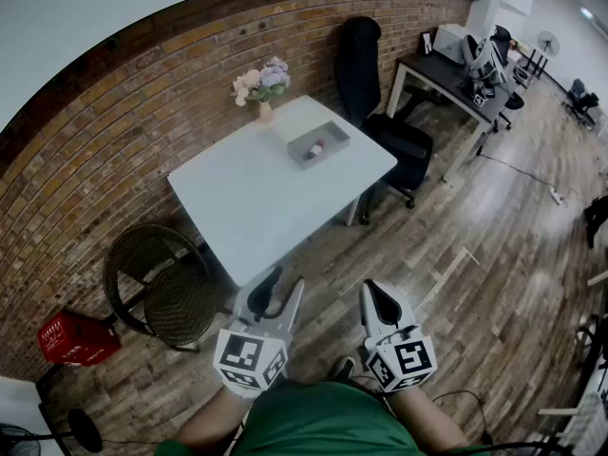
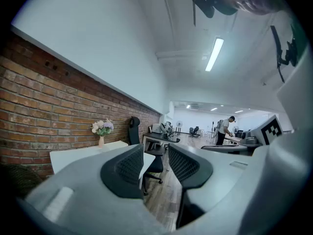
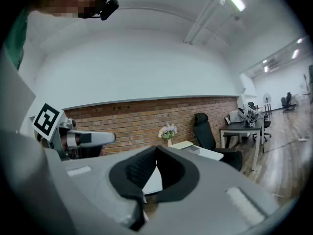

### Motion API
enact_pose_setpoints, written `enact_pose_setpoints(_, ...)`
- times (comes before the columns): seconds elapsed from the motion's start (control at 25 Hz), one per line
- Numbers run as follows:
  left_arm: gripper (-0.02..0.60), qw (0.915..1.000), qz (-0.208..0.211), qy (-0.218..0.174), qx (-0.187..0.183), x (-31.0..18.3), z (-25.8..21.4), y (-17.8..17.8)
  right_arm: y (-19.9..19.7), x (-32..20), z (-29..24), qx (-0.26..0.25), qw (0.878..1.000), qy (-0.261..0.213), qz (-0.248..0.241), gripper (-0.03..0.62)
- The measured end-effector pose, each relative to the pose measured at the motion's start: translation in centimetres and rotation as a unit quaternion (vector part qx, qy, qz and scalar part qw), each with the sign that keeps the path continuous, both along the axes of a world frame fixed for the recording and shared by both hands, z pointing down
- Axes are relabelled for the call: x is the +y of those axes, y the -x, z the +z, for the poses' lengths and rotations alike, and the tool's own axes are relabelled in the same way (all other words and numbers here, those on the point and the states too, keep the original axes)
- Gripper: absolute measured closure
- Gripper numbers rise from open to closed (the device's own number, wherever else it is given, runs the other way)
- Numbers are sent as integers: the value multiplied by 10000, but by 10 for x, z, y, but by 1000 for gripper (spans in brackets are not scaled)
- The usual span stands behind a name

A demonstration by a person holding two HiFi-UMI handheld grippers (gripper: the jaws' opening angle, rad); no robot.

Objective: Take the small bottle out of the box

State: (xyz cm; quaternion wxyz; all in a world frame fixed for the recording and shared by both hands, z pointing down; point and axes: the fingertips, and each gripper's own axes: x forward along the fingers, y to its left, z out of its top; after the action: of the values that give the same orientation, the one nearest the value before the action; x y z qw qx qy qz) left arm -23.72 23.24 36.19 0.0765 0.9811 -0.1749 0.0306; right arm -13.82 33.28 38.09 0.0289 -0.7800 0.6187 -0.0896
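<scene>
The left gripper has its fingers apart and empty; the right gripper has them together. Both are well away from the table, where the small bottle lies in the box.

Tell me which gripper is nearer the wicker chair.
Left. The left gripper hangs just right of the wicker chair; the right gripper is farther right, beyond it.

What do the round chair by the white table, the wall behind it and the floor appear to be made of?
Round chair: likely woven wicker or rattan, dark, matte; open weave shows.
Wall: red brick, visible mortar courses.
Floor: wood or wood-look planks, mixed tones, slight sheen.
</scene>
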Motion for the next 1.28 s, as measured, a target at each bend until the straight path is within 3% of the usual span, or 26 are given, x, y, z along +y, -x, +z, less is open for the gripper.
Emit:
enact_pose_setpoints(0.28, 413, 9996, 243, 20, 129, -34, -2, 27, 31, -26, -12, 225, 9993, 3, 284, 591)
enact_pose_setpoints(0.52, 413, 9976, 661, 50, 187, -41, 3, 42, 57, -28, -18, 40, 9979, -268, 586, 591)
enact_pose_setpoints(0.72, 413, 9961, 861, 38, 206, -58, 7, 54, 65, -38, -15, 74, 9961, -148, 872, 591)
enact_pose_setpoints(1.0, 413, 9970, 725, 9, 268, -89, 7, 58, 53, -45, -10, 96, 9939, 5, 1102, 591)
enact_pose_setpoints(1.28, 416, 9970, 296, -601, 394, -140, -28, 22, 1, -84, -28, 476, 9946, -255, 885, 591)
